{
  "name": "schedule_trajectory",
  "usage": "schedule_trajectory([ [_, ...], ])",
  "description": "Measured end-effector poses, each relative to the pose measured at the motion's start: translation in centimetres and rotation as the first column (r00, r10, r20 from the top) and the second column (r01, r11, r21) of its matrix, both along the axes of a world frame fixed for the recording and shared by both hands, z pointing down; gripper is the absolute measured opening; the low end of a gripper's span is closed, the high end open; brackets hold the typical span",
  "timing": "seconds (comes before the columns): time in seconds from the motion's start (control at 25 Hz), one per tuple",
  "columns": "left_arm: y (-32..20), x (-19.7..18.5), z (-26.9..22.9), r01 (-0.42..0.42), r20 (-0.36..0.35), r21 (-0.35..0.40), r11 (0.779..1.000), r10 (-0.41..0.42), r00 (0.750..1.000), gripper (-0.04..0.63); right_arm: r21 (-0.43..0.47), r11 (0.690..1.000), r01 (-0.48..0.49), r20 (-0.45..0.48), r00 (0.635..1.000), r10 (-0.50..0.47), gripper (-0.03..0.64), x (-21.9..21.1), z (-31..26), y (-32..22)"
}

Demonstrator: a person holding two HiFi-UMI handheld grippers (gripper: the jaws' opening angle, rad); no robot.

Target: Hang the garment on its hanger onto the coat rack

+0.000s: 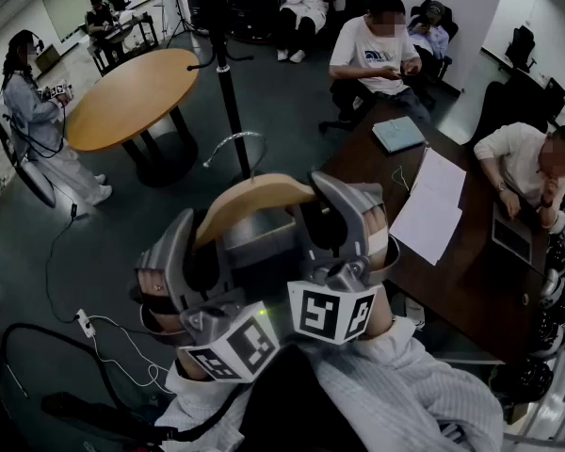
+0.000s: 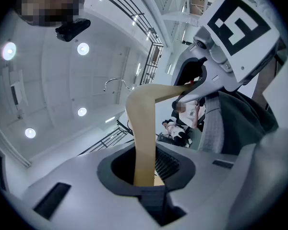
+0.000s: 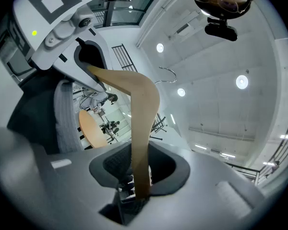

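Observation:
A light wooden hanger (image 1: 254, 201) is held up close below my head, its metal hook (image 1: 235, 144) pointing away. My left gripper (image 1: 202, 245) is shut on the hanger's left arm and my right gripper (image 1: 313, 207) is shut on its right arm. A pale striped garment (image 1: 405, 384) with a dark collar hangs from it toward me. The black coat rack (image 1: 230, 92) stands just beyond the hook, apart from it. In the left gripper view the hanger (image 2: 144, 133) runs out of the jaws toward the hook (image 2: 116, 83). The right gripper view shows the hanger (image 3: 141, 123) the same way, with striped cloth (image 3: 62, 114) beside it.
A round wooden table (image 1: 137, 97) stands left of the rack. A long dark table (image 1: 452, 243) with papers and seated people is on the right. A person stands at the far left. Cables and a power strip (image 1: 85, 323) lie on the floor.

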State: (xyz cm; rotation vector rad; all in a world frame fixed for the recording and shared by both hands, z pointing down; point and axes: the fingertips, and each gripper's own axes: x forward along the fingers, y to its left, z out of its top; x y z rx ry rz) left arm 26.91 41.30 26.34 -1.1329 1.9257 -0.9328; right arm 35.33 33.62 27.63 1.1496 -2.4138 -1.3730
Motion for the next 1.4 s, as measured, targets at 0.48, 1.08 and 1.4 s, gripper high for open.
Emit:
schedule_trajectory([
  [0.48, -0.5, 0.8, 0.1, 0.004, -0.003, -0.006, 1.000, -0.004, 1.000, 0.075, -0.004, 1.000, 0.011, 0.001, 1.000, -0.011, 0.095, 0.9, 0.1, -0.5],
  [1.08, -1.8, 1.7, 2.0, 0.057, -0.028, -0.027, 0.998, -0.058, 0.998, 0.075, -0.027, 0.997, 0.072, -0.005, 0.997, -0.072, 0.097, 1.3, 1.9, -2.1],
  [1.4, -5.2, -4.1, 3.4, 0.064, -0.054, -0.052, 0.997, -0.067, 0.996, 0.075, -0.055, 0.996, 0.076, -0.036, 0.996, -0.078, 0.095, -4.4, 3.2, -5.4],
])
